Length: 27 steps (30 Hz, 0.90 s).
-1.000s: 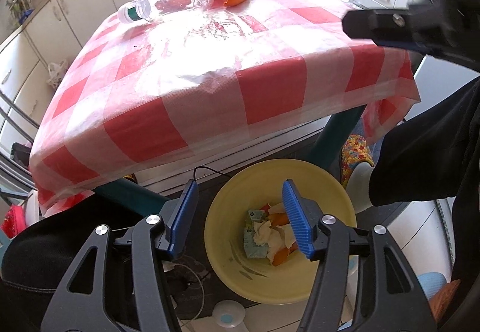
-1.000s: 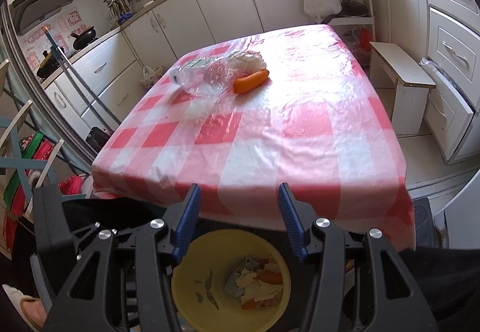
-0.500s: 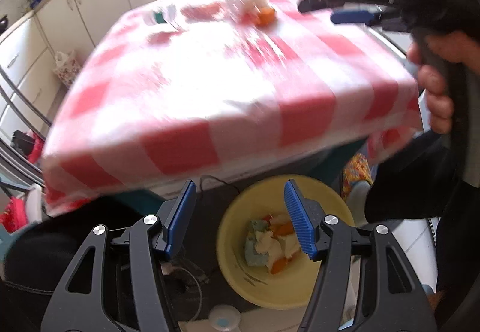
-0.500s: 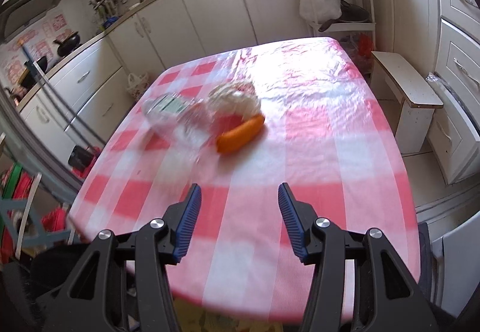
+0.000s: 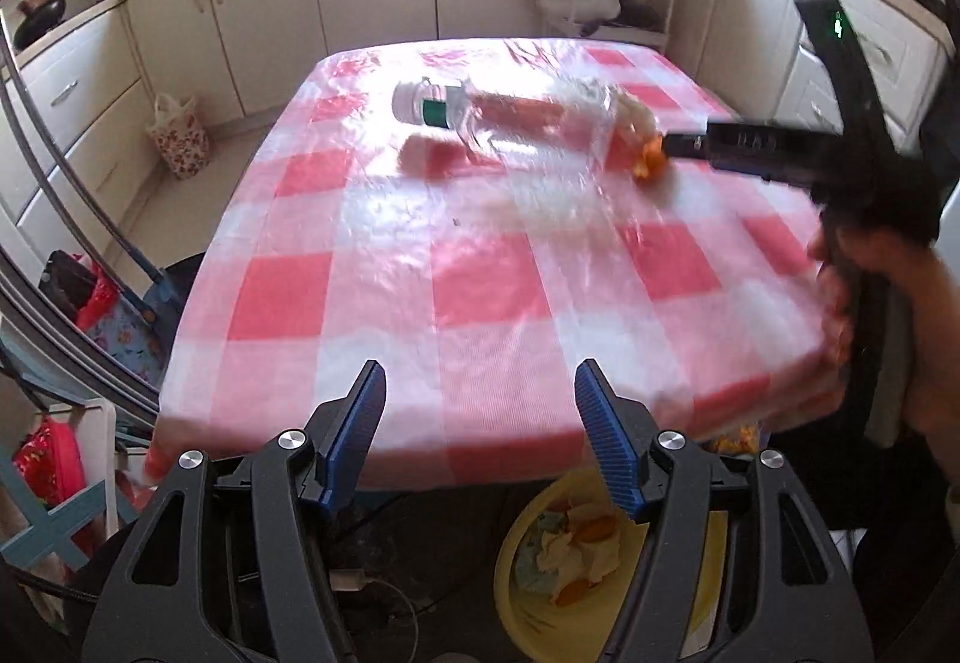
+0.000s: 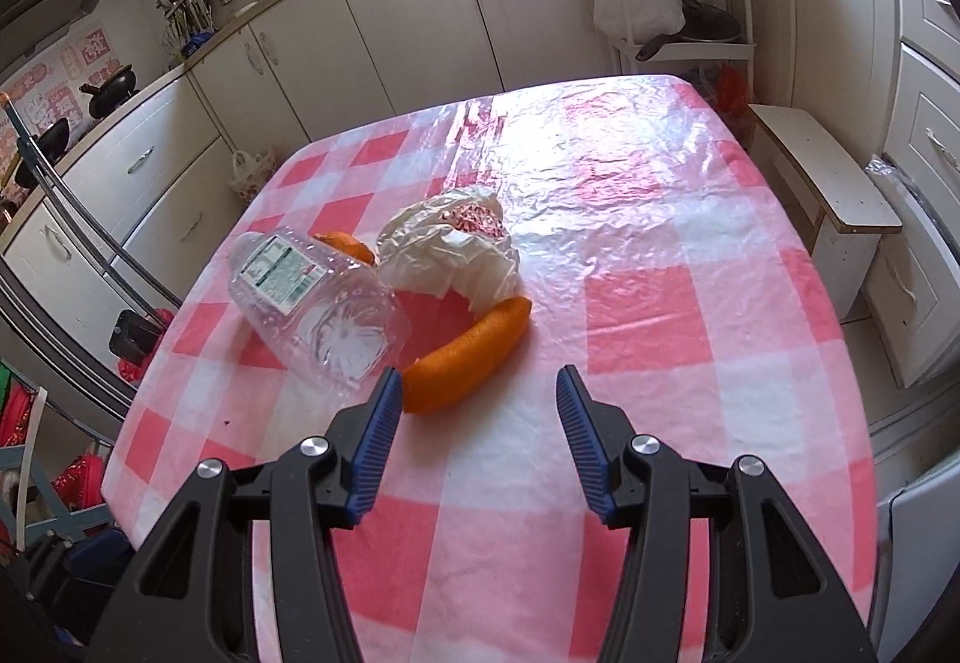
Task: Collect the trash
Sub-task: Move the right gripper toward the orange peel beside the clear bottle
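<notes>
Since one second back, both wrist views have shifted from the table's near edge up over the tabletop; the yellow bowl (image 5: 600,609), central in the left view then, now sits low in that view under the table's edge. Left gripper (image 5: 480,393) jaws have just been opening, with nothing between them.

Table (image 6: 660,315): red-and-white check cloth under clear plastic sheet, cupboards around it.

Left gripper: hangs above the near table edge, jaws apart, empty.

Right gripper (image 6: 474,399): over the tabletop, jaws apart, empty. Left finger tip overlaps the near end of the orange peel in its own view; cannot tell if touching. In the left view its black body reaches in from the right, a hand (image 5: 888,327) on the handle.

Trash on the table, grouped left of centre:
- clear plastic bottle (image 6: 312,303), lying on its side, label up.
- crumpled white bag (image 6: 450,255), just right of the bottle, something pink speckled inside.
- orange peel (image 6: 468,351), long piece, in front of the bag, close beside the bottle's base.
- second orange bit (image 6: 348,246), behind the bottle.

Yellow bowl holds paper scraps and orange bits.
</notes>
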Each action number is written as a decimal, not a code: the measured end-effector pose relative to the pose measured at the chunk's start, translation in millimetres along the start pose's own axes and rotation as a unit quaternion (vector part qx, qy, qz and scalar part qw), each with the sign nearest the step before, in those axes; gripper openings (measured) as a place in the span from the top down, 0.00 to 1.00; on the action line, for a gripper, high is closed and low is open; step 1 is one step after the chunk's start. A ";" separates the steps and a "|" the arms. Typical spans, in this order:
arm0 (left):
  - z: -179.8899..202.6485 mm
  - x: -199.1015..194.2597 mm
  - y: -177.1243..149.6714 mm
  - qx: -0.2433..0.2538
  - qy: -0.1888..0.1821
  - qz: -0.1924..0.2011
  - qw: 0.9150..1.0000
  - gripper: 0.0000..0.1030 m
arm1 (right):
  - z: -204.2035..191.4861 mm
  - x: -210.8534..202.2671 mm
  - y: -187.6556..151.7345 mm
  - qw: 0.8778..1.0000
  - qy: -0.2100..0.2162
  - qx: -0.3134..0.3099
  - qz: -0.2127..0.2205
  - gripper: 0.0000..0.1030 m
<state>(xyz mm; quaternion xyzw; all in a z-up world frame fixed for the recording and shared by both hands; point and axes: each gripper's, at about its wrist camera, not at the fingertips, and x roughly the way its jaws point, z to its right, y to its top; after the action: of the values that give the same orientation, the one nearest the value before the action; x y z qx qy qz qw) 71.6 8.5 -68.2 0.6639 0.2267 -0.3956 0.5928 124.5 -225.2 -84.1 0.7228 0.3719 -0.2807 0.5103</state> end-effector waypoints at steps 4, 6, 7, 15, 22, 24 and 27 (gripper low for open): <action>-12.9 -0.5 31.5 -0.041 -0.030 0.009 0.999 0.39 | -1.6 12.6 6.5 1.000 -0.007 -0.010 -0.005 0.49; -17.7 -1.2 54.1 -0.066 -0.041 0.020 0.997 0.37 | -1.8 17.6 8.1 1.000 -0.009 -0.016 -0.008 0.49; -18.4 -1.1 63.5 -0.076 -0.045 0.025 0.996 0.35 | -2.3 19.6 8.7 1.000 -0.008 -0.018 -0.010 0.49; 10.7 35.2 167.2 -0.102 -0.006 0.068 0.992 0.31 | -4.7 26.1 8.6 0.999 0.015 -0.039 -0.024 0.63; 54.9 108.5 222.6 -0.014 0.072 -0.001 0.997 0.31 | 3.3 23.3 7.1 0.998 0.045 -0.026 -0.036 0.66; 65.0 127.1 222.3 0.026 0.096 -0.029 0.995 0.31 | 6.7 23.1 8.2 0.998 0.049 -0.021 -0.039 0.66; 72.0 138.1 206.8 0.080 0.102 -0.060 0.990 0.31 | 14.4 20.0 9.4 0.998 0.050 -0.013 -0.042 0.66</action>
<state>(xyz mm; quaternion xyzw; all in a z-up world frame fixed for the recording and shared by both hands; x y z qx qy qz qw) 293.0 -124.5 -51.0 0.7312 0.2930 -0.3774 0.4869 143.2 -235.7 -99.5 0.7127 0.4311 -0.2606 0.4882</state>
